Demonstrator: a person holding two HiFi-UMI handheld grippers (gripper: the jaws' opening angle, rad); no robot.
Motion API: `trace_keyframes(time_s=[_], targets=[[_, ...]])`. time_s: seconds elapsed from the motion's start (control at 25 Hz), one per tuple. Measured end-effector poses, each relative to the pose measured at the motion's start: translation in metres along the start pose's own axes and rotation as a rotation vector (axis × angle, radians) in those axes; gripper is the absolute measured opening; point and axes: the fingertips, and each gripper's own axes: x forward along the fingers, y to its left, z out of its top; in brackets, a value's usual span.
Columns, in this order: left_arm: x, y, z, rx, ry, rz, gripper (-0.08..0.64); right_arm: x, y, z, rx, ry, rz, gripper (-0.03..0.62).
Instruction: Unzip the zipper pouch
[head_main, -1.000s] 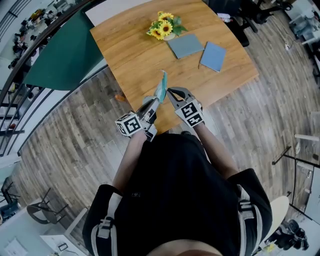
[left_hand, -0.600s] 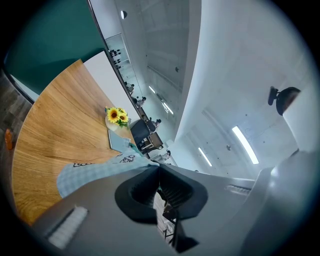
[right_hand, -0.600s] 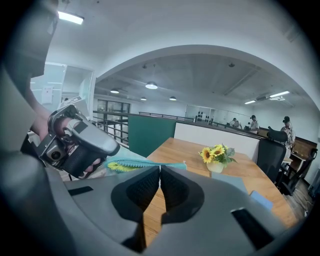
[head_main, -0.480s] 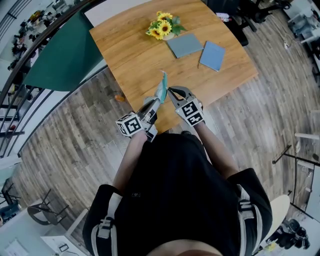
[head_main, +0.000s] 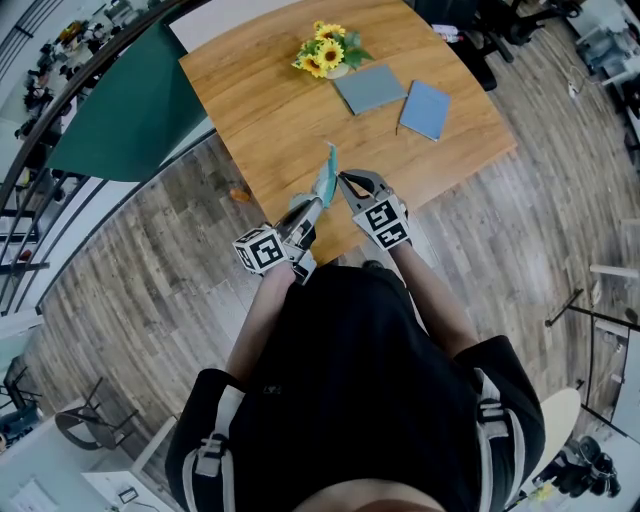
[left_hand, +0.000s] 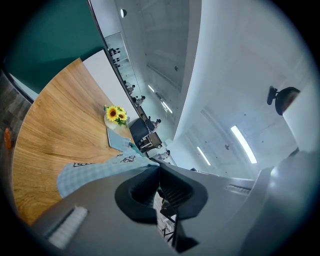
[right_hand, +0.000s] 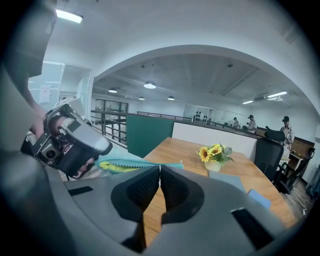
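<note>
One light-blue checked fabric zipper pouch (head_main: 324, 178) is held edge-up above the near edge of the light wooden table (head_main: 270, 110). The left gripper (head_main: 305, 208) clamps its lower end, and the right gripper (head_main: 343, 180) has its jaws pinched together on the teal zipper edge.

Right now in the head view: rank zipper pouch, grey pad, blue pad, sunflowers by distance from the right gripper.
1. zipper pouch, at the tips of the right gripper.
2. grey pad and blue pad, mid-table: too close to call.
3. sunflowers, far edge.
</note>
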Motion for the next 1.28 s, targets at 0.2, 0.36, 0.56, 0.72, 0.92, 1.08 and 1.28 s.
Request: trace_keyframes(time_s=[0.2,0.36,0.56,0.72,0.92,1.08,1.28], targets=[[0.001,-0.004,-0.002,0.01,0.014,-0.004,0.006,-0.002,-0.004,-0.001,0.008,0.001,-0.01,0.012],[0.002,-0.005,-0.004,0.015,0.026,-0.003,0.006,-0.001,-0.006,-0.003,0.011,0.001,-0.01,0.014],[0.005,-0.008,-0.008,0.021,0.046,-0.009,0.006,-0.002,-0.012,-0.007,0.01,0.012,-0.028,0.014],[0.005,-0.008,-0.011,0.02,0.066,-0.011,0.006,-0.003,-0.014,-0.011,0.014,0.022,-0.037,0.012],[0.01,-0.009,-0.017,0.01,0.081,-0.019,0.006,-0.006,-0.019,-0.018,0.021,0.037,-0.047,0.014],[0.012,-0.009,-0.018,0.007,0.095,-0.028,0.006,-0.007,-0.025,-0.021,0.036,0.042,-0.064,0.014],[0.012,-0.008,-0.022,0.01,0.109,-0.029,0.006,-0.006,-0.03,-0.025,0.049,0.045,-0.08,0.014]])
